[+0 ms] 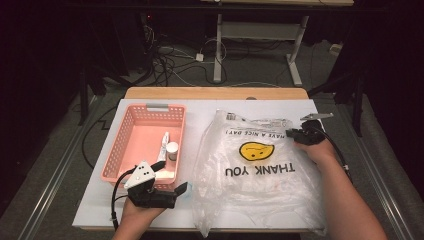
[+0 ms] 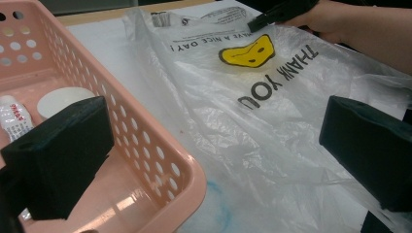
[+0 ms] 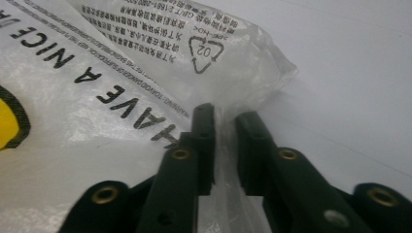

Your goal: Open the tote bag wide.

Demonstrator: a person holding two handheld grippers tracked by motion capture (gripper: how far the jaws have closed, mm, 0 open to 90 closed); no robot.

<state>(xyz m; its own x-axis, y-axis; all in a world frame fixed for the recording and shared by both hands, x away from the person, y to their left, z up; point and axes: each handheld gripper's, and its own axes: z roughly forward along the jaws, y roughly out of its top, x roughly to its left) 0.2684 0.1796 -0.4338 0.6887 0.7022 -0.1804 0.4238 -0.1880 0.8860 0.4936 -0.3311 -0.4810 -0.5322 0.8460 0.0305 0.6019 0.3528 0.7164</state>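
Note:
A clear plastic bag (image 1: 260,185) printed with "THANK YOU" and a yellow smiley lies flat on the white table (image 1: 95,200), right of a pink basket (image 1: 117,145). My right gripper (image 1: 290,134) sits at the bag's far right edge. In the right gripper view it (image 3: 224,121) is shut on a pinched fold of the bag (image 3: 97,121). My left gripper (image 1: 171,176) rests open at the basket's near right corner. In the left gripper view it (image 2: 209,160) has one jaw over the basket (image 2: 160,145) and the other over the bag (image 2: 272,126).
Inside the basket lie a white tube (image 1: 163,145) and a small white jar (image 1: 172,149); the jar (image 2: 60,99) and tube (image 2: 12,119) also show behind my left jaw. A wooden table edge (image 1: 215,93) runs along the back, with cables and desk legs beyond.

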